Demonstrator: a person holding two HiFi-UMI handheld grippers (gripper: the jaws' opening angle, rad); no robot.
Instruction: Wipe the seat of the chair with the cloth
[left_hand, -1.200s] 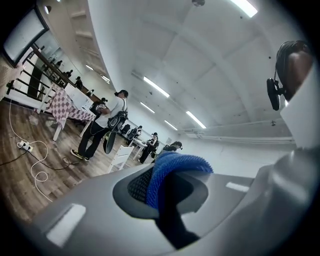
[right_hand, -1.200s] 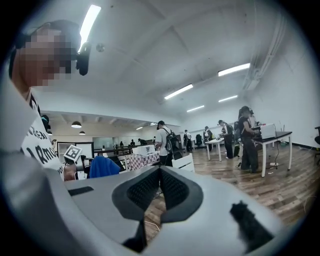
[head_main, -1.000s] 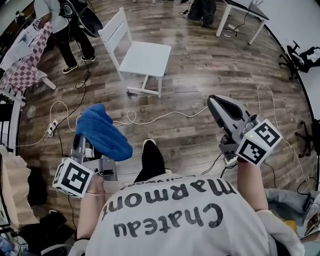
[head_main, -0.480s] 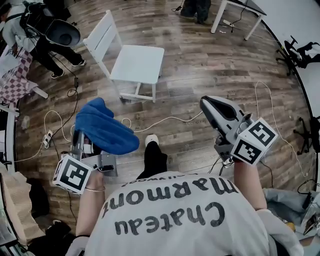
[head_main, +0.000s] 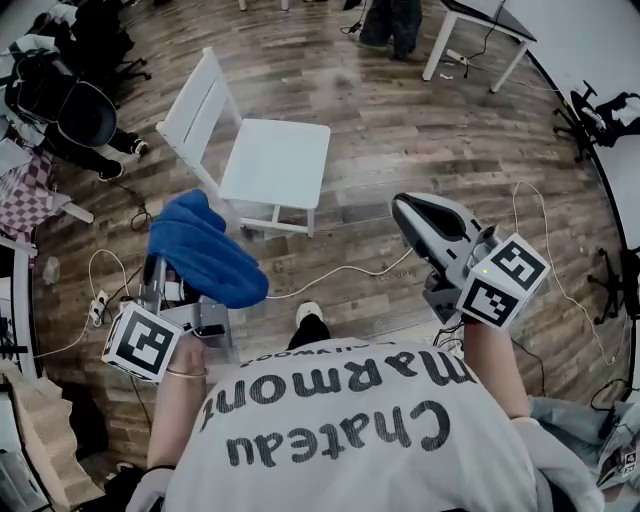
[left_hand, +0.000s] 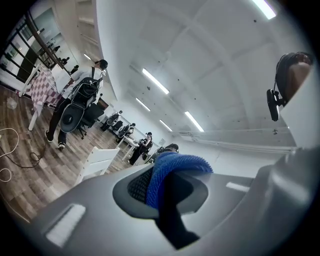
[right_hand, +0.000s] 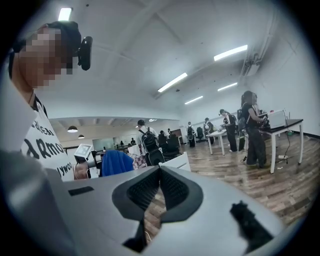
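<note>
cloth (head_main: 205, 255) clamped in left hand-held gripper (left_hand: 167, 187)

Chair (head_main: 275, 160): white, with a flat square seat and a slatted back. It stands upright on all its legs on the wooden floor. The seat is bare, and the back rises along its left edge as seen from the head view.

Cloth (head_main: 205, 250): blue and soft, bunched into a rounded heap. It is pinched between the jaws of the left gripper (left_hand: 159, 192), draped over them, and held clear of the chair.
</note>
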